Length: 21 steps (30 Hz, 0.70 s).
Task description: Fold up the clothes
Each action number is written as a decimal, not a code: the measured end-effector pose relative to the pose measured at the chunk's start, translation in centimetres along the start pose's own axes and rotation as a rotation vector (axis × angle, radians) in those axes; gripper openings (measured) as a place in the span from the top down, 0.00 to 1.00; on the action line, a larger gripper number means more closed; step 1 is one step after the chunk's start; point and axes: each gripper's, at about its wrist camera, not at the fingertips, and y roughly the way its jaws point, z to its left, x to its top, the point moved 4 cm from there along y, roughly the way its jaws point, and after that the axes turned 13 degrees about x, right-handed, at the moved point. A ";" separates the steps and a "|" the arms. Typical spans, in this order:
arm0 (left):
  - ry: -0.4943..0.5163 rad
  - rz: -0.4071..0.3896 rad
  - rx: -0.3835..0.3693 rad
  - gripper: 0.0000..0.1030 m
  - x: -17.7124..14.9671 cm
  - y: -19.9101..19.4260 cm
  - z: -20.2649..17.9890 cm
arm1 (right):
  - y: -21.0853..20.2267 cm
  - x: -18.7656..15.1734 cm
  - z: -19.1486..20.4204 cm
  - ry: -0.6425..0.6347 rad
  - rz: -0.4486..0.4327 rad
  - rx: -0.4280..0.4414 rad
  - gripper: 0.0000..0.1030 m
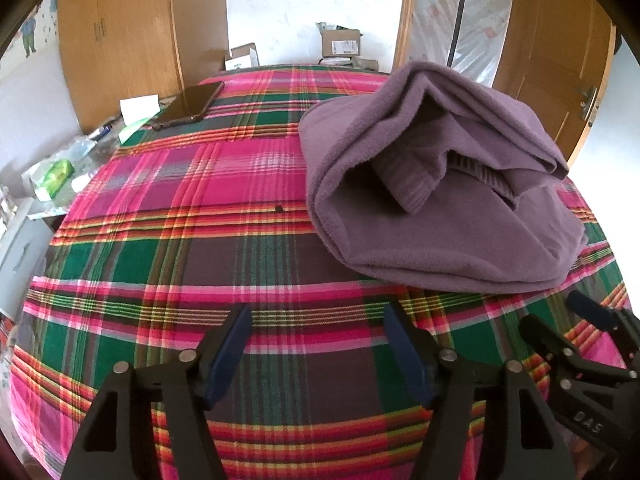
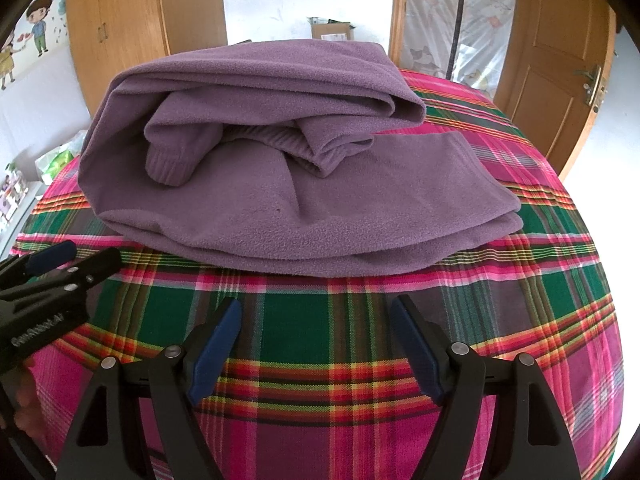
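Two claws, left claw (image 1: 318,344) and right claw (image 2: 316,338), hover spread apart and empty, just short of the folded purple fleece sweater (image 2: 288,160). Folding appears nearly complete; the next move probably calls for tucking the ribbed cuff (image 2: 170,166) ahead of the right claw.

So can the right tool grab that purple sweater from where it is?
Probably yes. The right tool is open and points straight at the purple fleece sweater, with only bare plaid cloth between them. The left tool sits off to the side.

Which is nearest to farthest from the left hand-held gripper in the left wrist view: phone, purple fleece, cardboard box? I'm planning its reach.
1. Purple fleece, ahead and right of the left hand-held gripper.
2. Phone, far left on the bedspread.
3. Cardboard box, beyond the bed by the wall.
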 end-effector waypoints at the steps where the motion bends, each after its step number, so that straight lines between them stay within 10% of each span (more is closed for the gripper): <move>1: -0.003 0.003 -0.002 0.34 0.1 -0.1 0.1 | 0.0 0.0 0.0 0.000 0.000 0.001 0.23; 21: 0.411 -0.285 -0.034 0.37 8.0 -7.1 -6.8 | -5.9 1.9 -4.2 -0.058 -0.156 0.135 0.31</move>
